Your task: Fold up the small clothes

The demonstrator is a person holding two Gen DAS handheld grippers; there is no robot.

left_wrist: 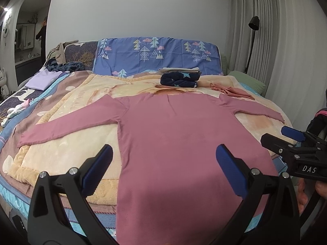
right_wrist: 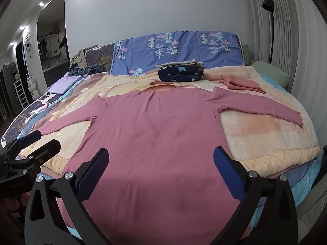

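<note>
A pink long-sleeved shirt [left_wrist: 175,134] lies flat on the bed, sleeves spread to both sides, hem toward me; it also shows in the right wrist view [right_wrist: 155,134]. My left gripper [left_wrist: 164,159] is open and empty, hovering over the shirt's lower left part. My right gripper [right_wrist: 160,161] is open and empty over the shirt's lower middle. The right gripper also shows at the right edge of the left wrist view [left_wrist: 286,136]. The left gripper shows at the left edge of the right wrist view [right_wrist: 38,140].
A cream blanket [right_wrist: 265,134] covers the bed. A stack of folded clothes [left_wrist: 179,77] sits near the blue tree-print pillow [left_wrist: 159,55]. A crumpled pink garment [right_wrist: 241,83] lies at back right. A lilac folded cloth [left_wrist: 40,79] and small socks [left_wrist: 18,108] lie left. Curtains and a floor lamp [right_wrist: 269,20] stand right.
</note>
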